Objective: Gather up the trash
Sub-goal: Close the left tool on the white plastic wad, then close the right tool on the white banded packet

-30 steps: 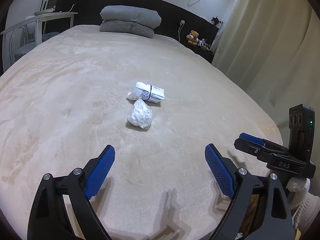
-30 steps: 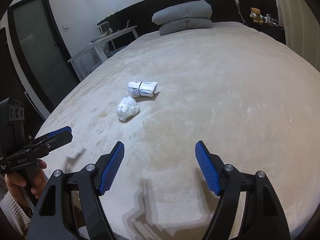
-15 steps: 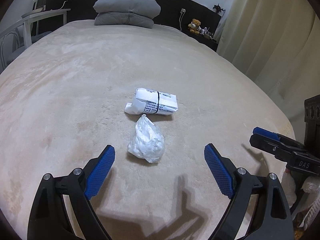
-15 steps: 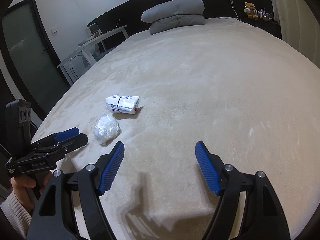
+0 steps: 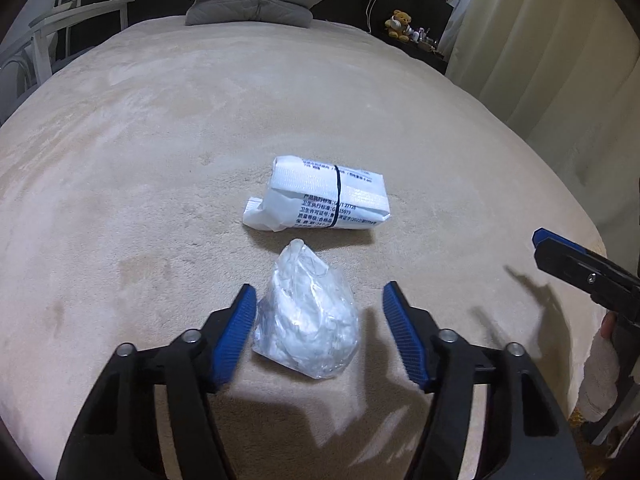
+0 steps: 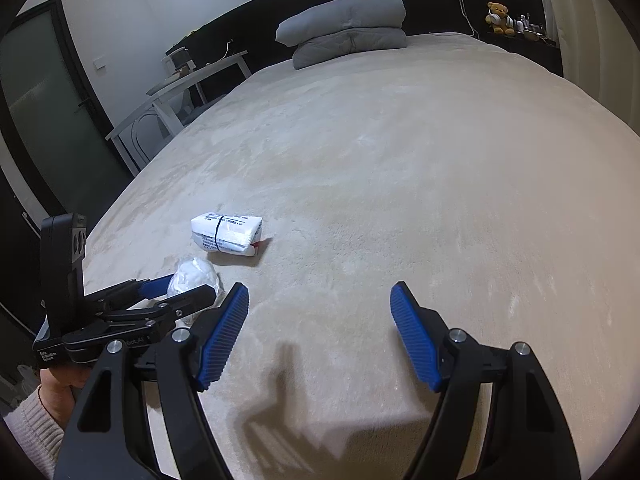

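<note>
Left gripper (image 5: 320, 320) has moved in over the crumpled clear plastic bag (image 5: 308, 316); its jaws have just been closing and now straddle it, left pad touching or nearly so, right pad with a gap. Bag sits on the beige bedspread (image 5: 160, 140), just in front of the white wrapped packet (image 5: 320, 196). Right gripper (image 6: 316, 336) hangs part-open over bare bedspread, holding nothing.
</note>
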A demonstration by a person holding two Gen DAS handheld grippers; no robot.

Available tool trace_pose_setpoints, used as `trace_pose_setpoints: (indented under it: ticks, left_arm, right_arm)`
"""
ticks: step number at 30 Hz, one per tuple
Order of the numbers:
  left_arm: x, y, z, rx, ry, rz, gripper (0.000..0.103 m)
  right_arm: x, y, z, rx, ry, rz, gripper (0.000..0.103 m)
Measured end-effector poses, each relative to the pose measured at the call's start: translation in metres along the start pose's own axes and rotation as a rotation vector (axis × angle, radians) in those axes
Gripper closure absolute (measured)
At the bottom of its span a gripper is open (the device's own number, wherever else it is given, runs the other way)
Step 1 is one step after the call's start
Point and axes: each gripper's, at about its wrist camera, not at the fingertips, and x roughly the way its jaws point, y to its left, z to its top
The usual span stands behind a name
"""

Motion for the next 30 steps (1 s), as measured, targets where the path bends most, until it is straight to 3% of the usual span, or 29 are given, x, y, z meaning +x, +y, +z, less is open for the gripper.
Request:
trace_pose_setpoints:
  ticks: [1, 3, 13, 21, 26, 30]
  left_arm:
    - [0.002, 0.001, 0.000, -0.001, 0.007, 0.003, 0.055]
    - [0.002, 0.001, 0.000, 0.004, 0.005, -0.001, 0.057]
    - [-0.009, 0.002, -0.003, -0.009, -0.013, 0.014, 0.058]
    - [-0.034, 0.017, -0.005, -0.025, -0.050, 0.020, 0.058]
    - [-0.050, 0.033, -0.007, -0.047, -0.072, 0.029, 0.058]
    - [-0.064, 0.047, -0.009, -0.067, -0.089, 0.037, 0.058]
  right_arm:
    - [0.000, 0.000, 0.000, 0.001, -0.002, 0.001, 0.030]
    - [0.000, -0.001, 0.001, 0.002, -0.002, 0.000, 0.030]
    - [0.000, 0.002, 0.004, 0.017, -0.006, 0.001, 0.030]
    - [0.017, 0.028, 0.013, 0.030, -0.005, 0.014, 0.029]
    - [0.033, 0.047, 0.019, 0.038, -0.007, 0.012, 0.014]
    - [0.049, 0.065, 0.025, 0.005, -0.024, -0.004, 0.009]
